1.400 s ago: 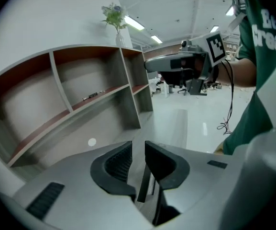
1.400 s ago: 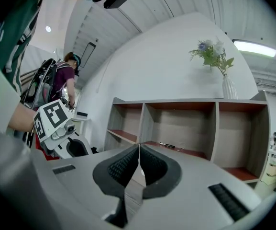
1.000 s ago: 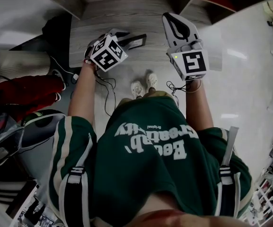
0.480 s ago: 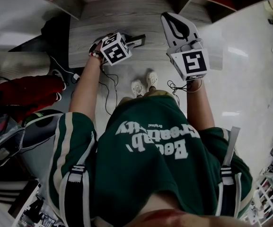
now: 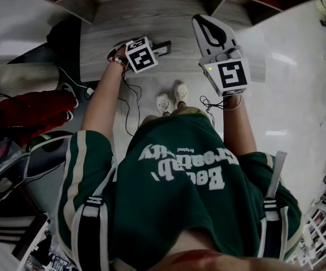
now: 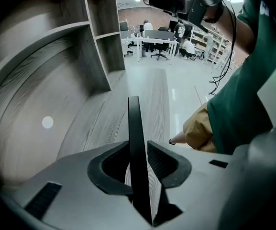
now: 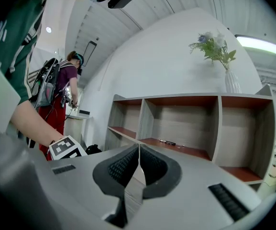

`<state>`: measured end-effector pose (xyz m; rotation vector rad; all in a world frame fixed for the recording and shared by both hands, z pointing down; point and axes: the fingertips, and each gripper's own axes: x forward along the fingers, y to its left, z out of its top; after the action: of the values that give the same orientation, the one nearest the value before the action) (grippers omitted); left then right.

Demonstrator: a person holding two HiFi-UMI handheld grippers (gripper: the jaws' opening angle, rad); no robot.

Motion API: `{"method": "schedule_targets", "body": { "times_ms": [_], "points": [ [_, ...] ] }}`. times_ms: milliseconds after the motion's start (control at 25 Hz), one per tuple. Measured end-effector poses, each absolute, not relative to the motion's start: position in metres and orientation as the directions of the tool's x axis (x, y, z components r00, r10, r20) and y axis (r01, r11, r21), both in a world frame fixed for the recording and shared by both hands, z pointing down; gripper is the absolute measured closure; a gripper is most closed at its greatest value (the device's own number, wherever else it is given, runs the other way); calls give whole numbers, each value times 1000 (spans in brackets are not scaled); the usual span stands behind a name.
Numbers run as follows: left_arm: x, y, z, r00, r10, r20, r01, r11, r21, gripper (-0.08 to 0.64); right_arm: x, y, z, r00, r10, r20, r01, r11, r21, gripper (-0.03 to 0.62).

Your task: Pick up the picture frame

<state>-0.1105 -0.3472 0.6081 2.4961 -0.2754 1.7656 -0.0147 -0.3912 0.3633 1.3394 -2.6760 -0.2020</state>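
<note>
Pushing farther forward than a second ago, our left gripper (image 6: 138, 152) now reaches deeper over the grey wood-grain table (image 6: 90, 128), while our right gripper (image 7: 138, 153) has stayed raised beside it. We see the left's ribbed dark jaws clamped on the picture frame (image 6: 134, 123), a thin, flat black panel seen edge-on, standing between them and running out past their tips. The right's jaws are pressed together with nothing between them.
</note>
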Motion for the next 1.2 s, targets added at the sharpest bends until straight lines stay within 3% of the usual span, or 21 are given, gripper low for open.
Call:
{"method": "schedule_targets", "body": {
  "times_ms": [440, 640, 1200],
  "points": [
    [-114, -347, 640, 212, -61, 975, -141, -989, -31, 440, -9, -391, 368, -595, -800, 78, -781, 598, 180, 558],
    [-122, -348, 646, 135, -60, 989, -96, -994, -47, 507, -8, -390, 370, -592, -802, 80, -784, 597, 173, 558],
    [-122, -342, 647, 125, -51, 991, -122, -992, -36, 522, -10, -384, 368, -602, -795, 78, -777, 606, 171, 558]
  ]
}}
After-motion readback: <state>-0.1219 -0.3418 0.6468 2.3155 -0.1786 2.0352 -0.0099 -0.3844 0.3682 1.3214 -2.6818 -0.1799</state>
